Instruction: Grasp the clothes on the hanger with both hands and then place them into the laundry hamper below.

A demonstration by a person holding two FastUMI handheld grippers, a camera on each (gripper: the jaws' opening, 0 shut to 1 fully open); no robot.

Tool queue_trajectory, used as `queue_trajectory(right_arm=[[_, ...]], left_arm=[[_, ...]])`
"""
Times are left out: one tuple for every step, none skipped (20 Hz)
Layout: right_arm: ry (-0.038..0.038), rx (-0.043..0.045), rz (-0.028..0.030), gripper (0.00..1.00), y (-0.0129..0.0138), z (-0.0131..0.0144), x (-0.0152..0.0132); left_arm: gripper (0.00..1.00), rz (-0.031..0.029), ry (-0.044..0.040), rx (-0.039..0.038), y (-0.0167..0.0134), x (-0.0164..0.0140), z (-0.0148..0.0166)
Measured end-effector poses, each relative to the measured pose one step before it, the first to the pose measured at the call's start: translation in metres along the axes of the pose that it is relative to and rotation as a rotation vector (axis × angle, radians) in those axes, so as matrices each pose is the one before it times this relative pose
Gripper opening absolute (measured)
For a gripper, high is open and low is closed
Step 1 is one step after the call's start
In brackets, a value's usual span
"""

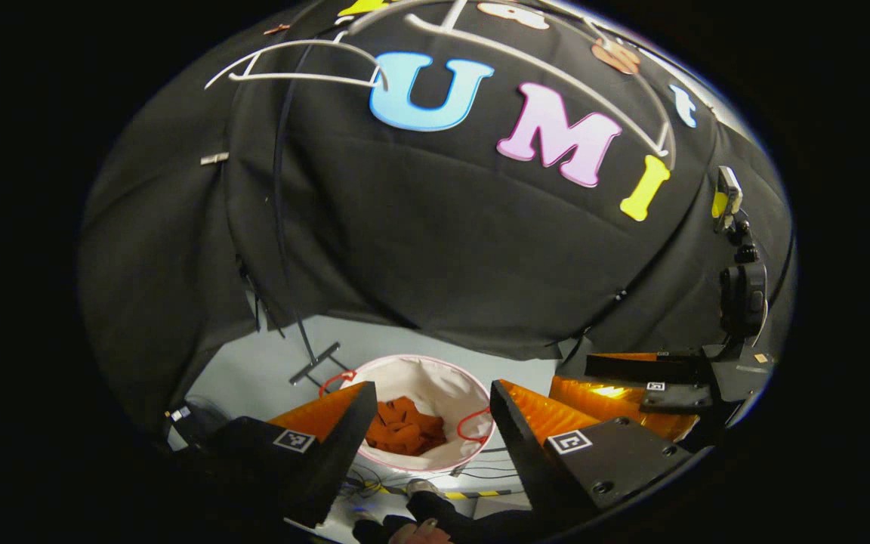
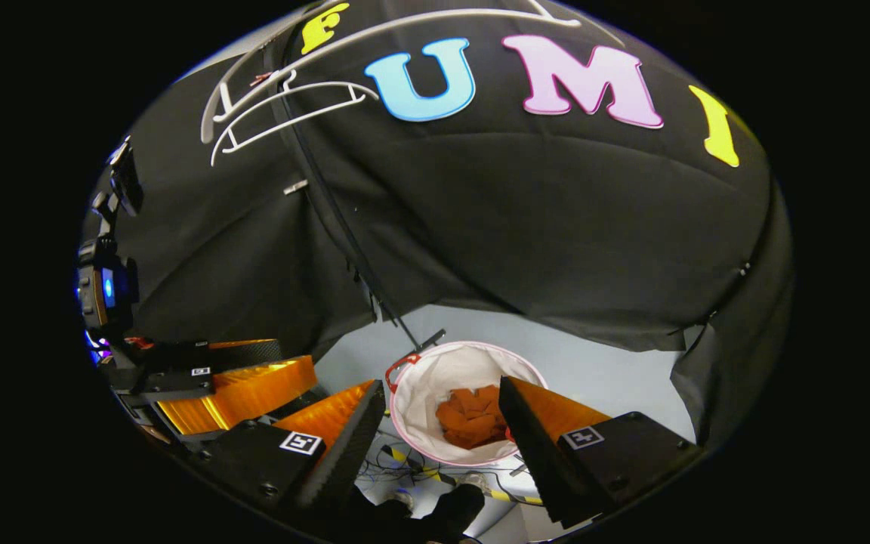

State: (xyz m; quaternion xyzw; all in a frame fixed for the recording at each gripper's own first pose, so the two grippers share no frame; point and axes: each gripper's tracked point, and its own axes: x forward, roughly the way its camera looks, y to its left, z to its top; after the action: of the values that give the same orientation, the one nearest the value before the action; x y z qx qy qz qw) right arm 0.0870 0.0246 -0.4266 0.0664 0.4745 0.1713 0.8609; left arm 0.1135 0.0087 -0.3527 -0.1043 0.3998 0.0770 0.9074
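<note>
Left gripper (image 1: 427, 434): I read its jaws as spread wide with nothing between them. Right gripper (image 2: 442, 431): same condition, jaws wide apart and holding nothing. In the left gripper view, the laundry hamper (image 1: 435, 378), a round white fabric tub with a pink rim and red loop handles, stands on the grey floor (image 1: 254, 363) directly below and between the fingers. The orange clothes (image 1: 403, 427) lie crumpled at the hamper's bottom, well apart from both fingers and not touching either. The right gripper view confirms this: the clothes (image 2: 473, 417) sit inside the hamper (image 2: 442, 370), framed in the gap between that gripper's fingers. The two grippers are side by side above the hamper; each view shows the other gripper at its edge. White hangers (image 2: 284, 106) hang bare near the top of the booth on a rail. Loose cables (image 2: 397, 465) lie on the floor near the hamper.
</note>
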Motion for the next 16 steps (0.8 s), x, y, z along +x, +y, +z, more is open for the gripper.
queue_trajectory(right_arm=[[-0.03901, 0.00929, -0.01419, 0.99, 0.00827, 0.00859, -0.01217], [-0.04189, 0.00777, -0.01218, 0.99, 0.00949, 0.00818, -0.01305], [-0.04406, 0.0017, -0.00955, 0.99, 0.01027, 0.01121, -0.01319], [-0.04661, -0.00255, -0.00783, 0.99, 0.01083, 0.01101, -0.0147], [-0.04713, -0.0066, -0.00457, 0.99, 0.01098, 0.01192, -0.01374], [-0.04035, -0.00662, -0.00491, 0.99, 0.0096, 0.00894, -0.01288], [-0.0356, -0.00566, -0.00718, 0.99, 0.00882, 0.00721, -0.01263], [-0.03526, -0.00601, -0.00469, 0.99, 0.00681, 0.00645, -0.0141], [-0.03604, -0.00259, -0.01326, 0.99, 0.00507, 0.00773, -0.01339], [-0.04036, 0.00337, -0.01303, 0.99, 0.00565, 0.01031, -0.01366], [-0.04517, 0.00642, -0.00737, 0.99, 0.00723, 0.01095, -0.01246], [-0.0391, 0.00592, -0.00802, 0.99, 0.00593, 0.01014, -0.01303], [-0.03645, -0.00106, -0.00946, 0.98, 0.00474, 0.00853, -0.01161], [-0.03348, -0.00807, -0.00823, 0.98, 0.00296, 0.00826, -0.01329], [-0.02772, -0.0079, -0.00732, 0.98, 0.00314, 0.01012, -0.00955], [-0.02285, -0.00384, -0.00129, 0.98, 0.0041, 0.00852, -0.00947]], left_arm=[[0.96, -0.01836, -0.02379, 0.01552, 0.00167, -0.00964, 0.00489], [0.96, -0.02292, -0.02881, 0.01349, 0.00096, -0.01354, 0.01012], [0.96, -0.02196, -0.03282, 0.01266, -0.00103, -0.01484, 0.00856], [0.96, -0.01883, -0.03679, 0.01431, 0.00084, -0.01449, 0.01289], [0.95, -0.01535, -0.04048, 0.01655, 0.00158, -0.01465, 0.01178], [0.95, -0.01013, -0.0388, 0.01796, 0.00136, -0.01376, 0.01318], [0.96, -0.00936, -0.03315, 0.01547, 0.00115, -0.01341, 0.01015], [0.95, -0.01238, -0.03061, 0.01351, 0.00006, -0.01099, 0.01016], [0.95, -0.01628, -0.02675, 0.01226, -0.00357, -0.01217, 0.00622], [0.95, -0.01548, -0.02384, 0.01151, -0.00242, -0.01093, 0.00814], [0.95, -0.0161, -0.02704, 0.01069, -0.00332, -0.01345, 0.00781], [0.95, -0.01346, -0.02485, 0.00947, -0.0027, -0.01258, 0.0087], [0.95, -0.0118, -0.03083, 0.00733, -0.00358, -0.01397, 0.0088], [0.95, -0.00951, -0.03205, 0.00793, -0.00236, -0.012, 0.00866], [0.95, -0.0067, -0.02338, 0.00605, -0.00081, -0.01185, 0.00845], [0.95, -0.0066, -0.01322, 0.00405, -0.00178, -0.00984, 0.00625]])
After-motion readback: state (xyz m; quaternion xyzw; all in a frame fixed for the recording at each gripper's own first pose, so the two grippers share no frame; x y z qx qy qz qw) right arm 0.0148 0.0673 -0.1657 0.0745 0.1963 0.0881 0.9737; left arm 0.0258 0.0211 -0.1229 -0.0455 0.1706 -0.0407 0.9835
